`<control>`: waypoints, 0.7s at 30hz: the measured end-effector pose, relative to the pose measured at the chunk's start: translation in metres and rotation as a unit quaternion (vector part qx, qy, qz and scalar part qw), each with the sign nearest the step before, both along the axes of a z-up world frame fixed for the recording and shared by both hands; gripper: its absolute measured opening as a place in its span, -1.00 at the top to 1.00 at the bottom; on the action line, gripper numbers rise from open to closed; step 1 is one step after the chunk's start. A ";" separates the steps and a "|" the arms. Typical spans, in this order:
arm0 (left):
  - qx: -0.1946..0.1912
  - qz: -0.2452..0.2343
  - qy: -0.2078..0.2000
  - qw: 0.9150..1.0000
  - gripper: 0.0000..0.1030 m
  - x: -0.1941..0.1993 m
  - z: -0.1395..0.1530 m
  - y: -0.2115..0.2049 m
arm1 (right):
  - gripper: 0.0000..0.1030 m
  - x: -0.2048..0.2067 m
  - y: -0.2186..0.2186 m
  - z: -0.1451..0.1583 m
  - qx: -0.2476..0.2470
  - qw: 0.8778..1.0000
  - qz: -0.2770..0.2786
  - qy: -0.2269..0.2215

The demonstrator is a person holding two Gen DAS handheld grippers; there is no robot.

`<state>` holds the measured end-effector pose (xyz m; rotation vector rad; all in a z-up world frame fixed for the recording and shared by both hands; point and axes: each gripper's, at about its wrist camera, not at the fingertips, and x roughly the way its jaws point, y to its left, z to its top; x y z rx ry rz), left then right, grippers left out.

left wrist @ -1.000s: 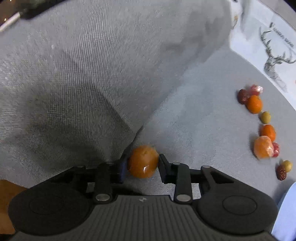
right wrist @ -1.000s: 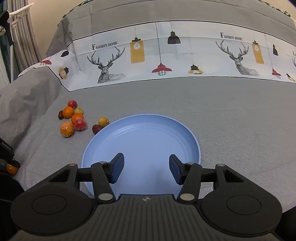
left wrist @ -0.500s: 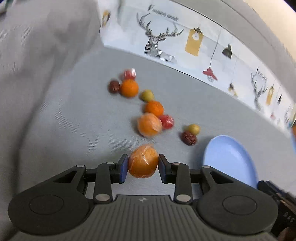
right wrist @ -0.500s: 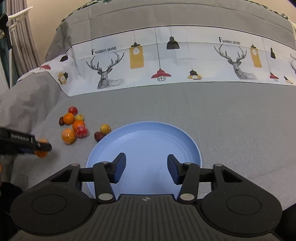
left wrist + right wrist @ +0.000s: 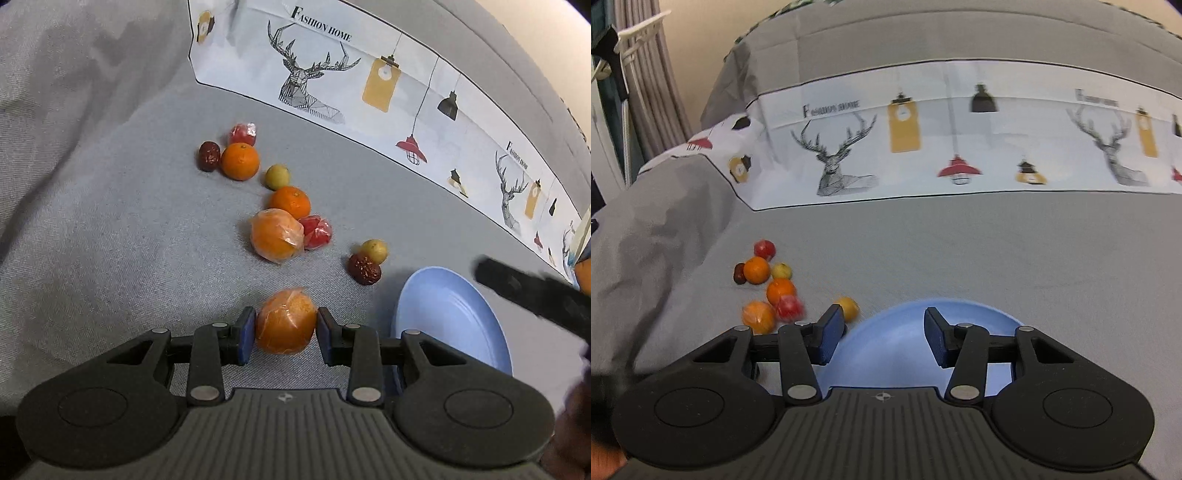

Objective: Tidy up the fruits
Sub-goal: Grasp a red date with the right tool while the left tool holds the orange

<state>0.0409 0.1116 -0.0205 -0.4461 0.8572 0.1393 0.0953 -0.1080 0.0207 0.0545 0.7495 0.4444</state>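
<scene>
Left gripper point(image 5: 285, 328) clamps a plastic-wrapped orange point(image 5: 285, 320) between its blue pads, above the grey bedspread point(image 5: 122, 236), near the round light-blue plate point(image 5: 452, 317). Right gripper point(image 5: 882, 334), jaws apart after just closing slightly, hangs empty over that plate.

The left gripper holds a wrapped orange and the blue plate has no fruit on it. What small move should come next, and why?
Probably carry the wrapped orange toward the right, over the blue plate. The left gripper is shut on it, the plate lies close beside it with nothing on it, and the other fruits lie loose on the grey cover.
</scene>
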 end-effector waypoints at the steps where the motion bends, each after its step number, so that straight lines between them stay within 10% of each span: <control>1: -0.005 0.001 0.003 1.000 0.25 0.001 -0.001 0.001 | 0.01 0.006 0.005 -0.003 -0.003 1.000 0.003 0.006; 12: -0.021 0.005 0.014 1.000 0.25 0.005 -0.006 0.007 | 0.05 0.041 0.069 -0.038 -0.058 0.993 0.086 0.053; 21: -0.025 0.006 0.014 1.000 0.25 0.005 -0.006 0.009 | 0.47 0.043 0.097 -0.055 -0.117 0.983 0.123 0.064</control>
